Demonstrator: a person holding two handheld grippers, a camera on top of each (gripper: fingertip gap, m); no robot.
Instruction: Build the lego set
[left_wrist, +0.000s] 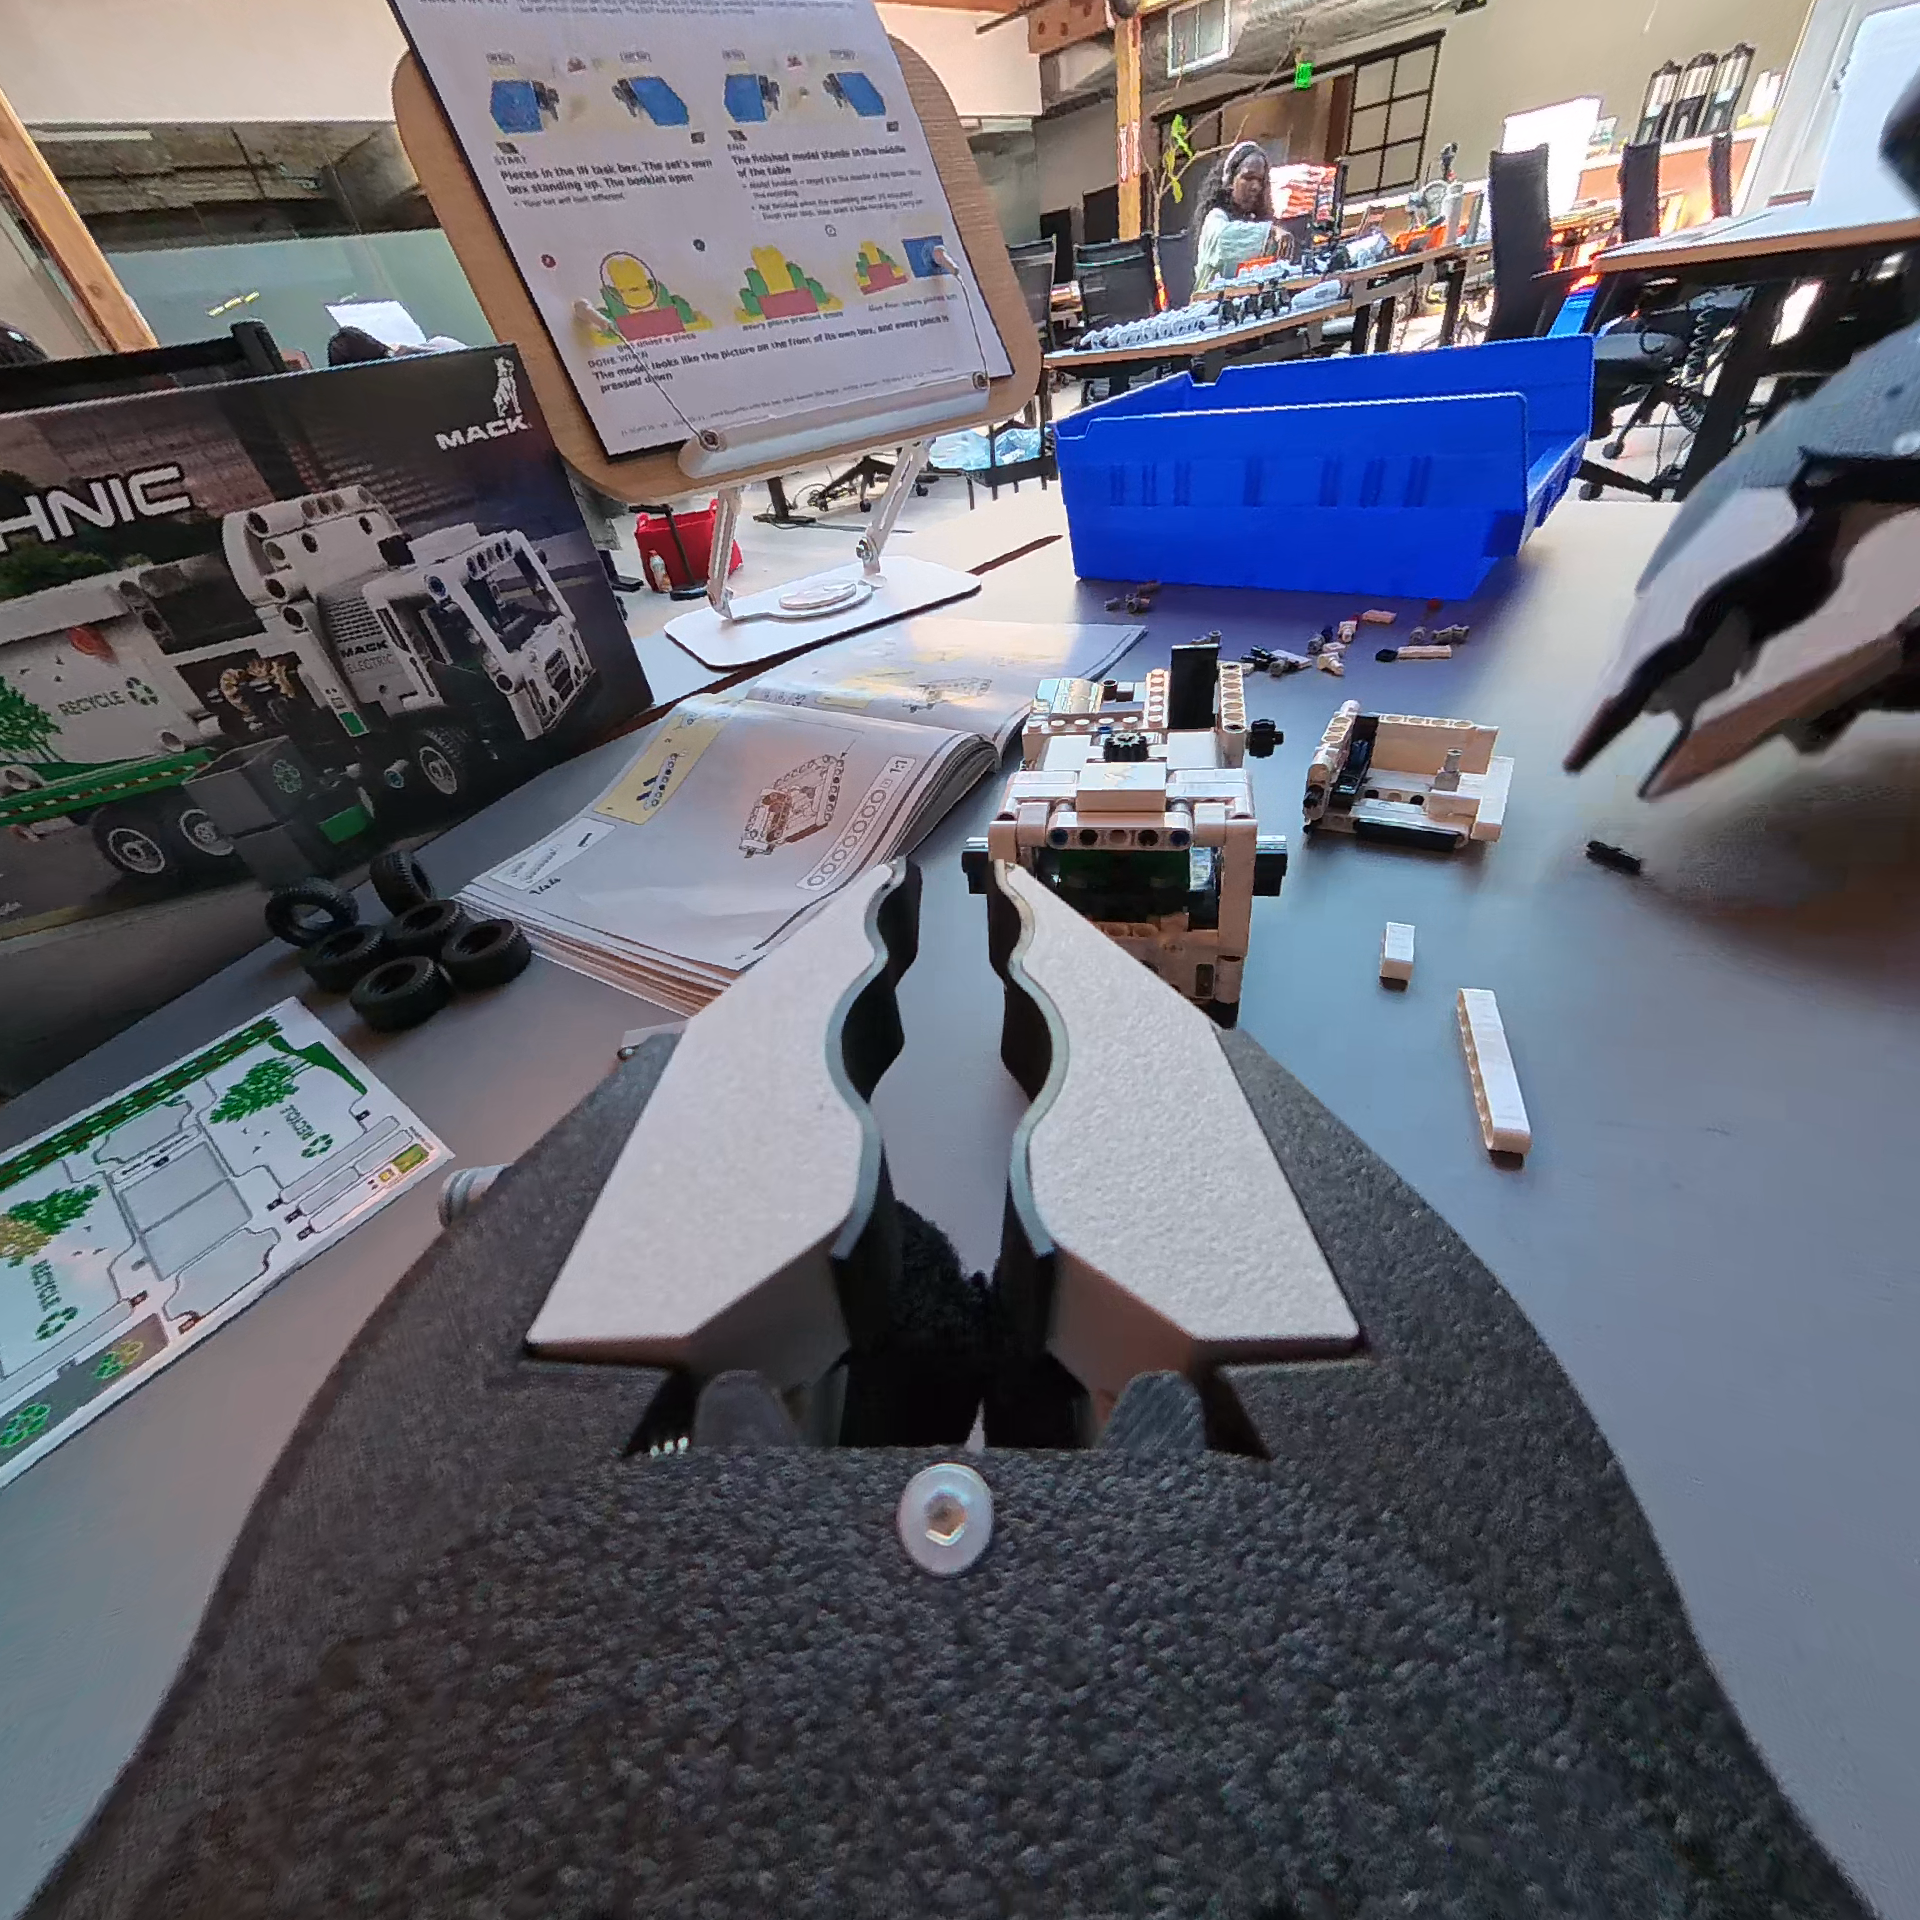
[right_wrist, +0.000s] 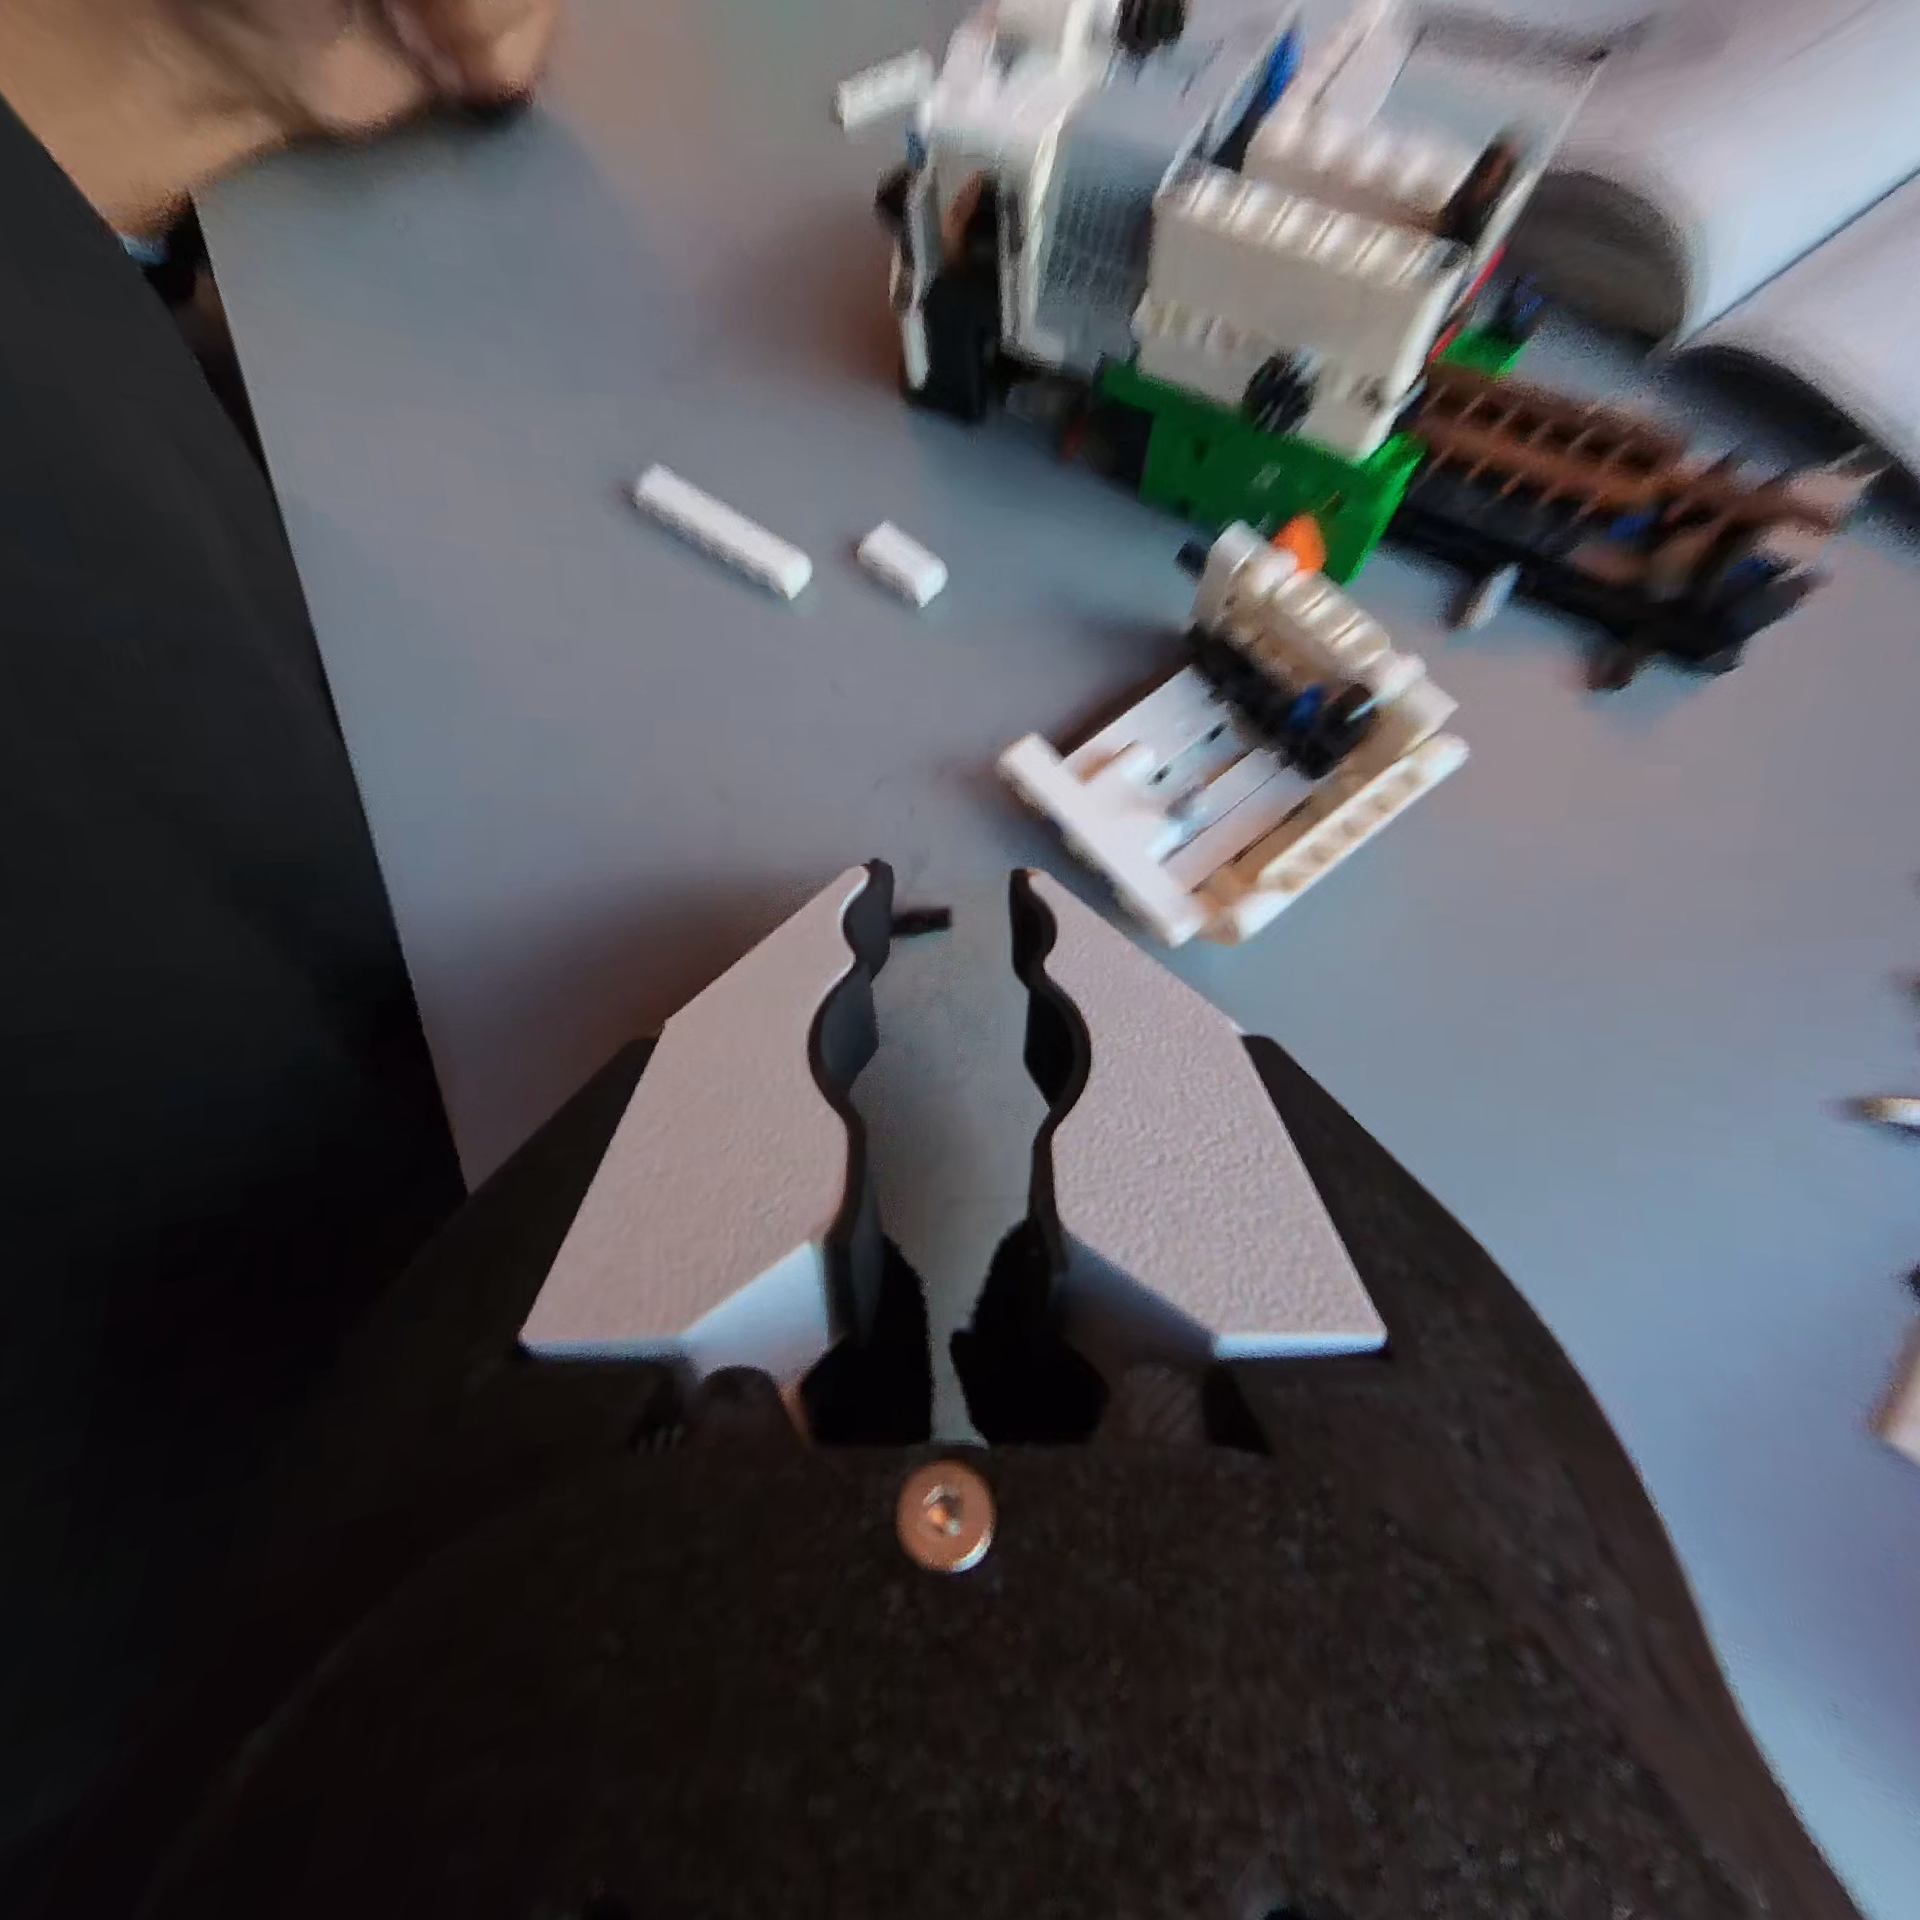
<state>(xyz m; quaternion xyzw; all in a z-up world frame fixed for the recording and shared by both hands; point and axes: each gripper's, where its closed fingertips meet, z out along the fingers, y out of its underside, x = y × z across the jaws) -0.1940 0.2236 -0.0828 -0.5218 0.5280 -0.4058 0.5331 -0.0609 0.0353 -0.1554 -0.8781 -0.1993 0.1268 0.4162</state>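
The half-built white truck cab (left_wrist: 1127, 810) stands on the grey table, just beyond my left gripper (left_wrist: 954, 883), which is open and empty. A smaller white sub-assembly (left_wrist: 1408, 774) lies to its right. A long white beam (left_wrist: 1494, 1070) and a short white brick (left_wrist: 1397, 953) lie nearer. My right gripper (right_wrist: 945, 883) is open and empty, low over the table, with a small black pin (right_wrist: 923, 920) between its tips. The right wrist view is blurred; it shows the truck (right_wrist: 1195, 260), the sub-assembly (right_wrist: 1236, 790), the beam (right_wrist: 722, 530) and the short brick (right_wrist: 902, 563). The right gripper also shows in the left wrist view (left_wrist: 1621, 769), above the black pin (left_wrist: 1614, 856).
The set's box (left_wrist: 291, 623) stands at left, with black tyres (left_wrist: 405, 935) and a sticker sheet (left_wrist: 177, 1195) in front. An open booklet (left_wrist: 790, 790), an instruction stand (left_wrist: 727, 229), a blue bin (left_wrist: 1320, 468) and scattered small parts (left_wrist: 1351, 634) lie behind. A hand (right_wrist: 312, 62) shows at top left. The left gripper's tips are roughly 25 centimeters from the right gripper's. My right tips are roughly 9 centimeters from the short brick (right_wrist: 902, 563).
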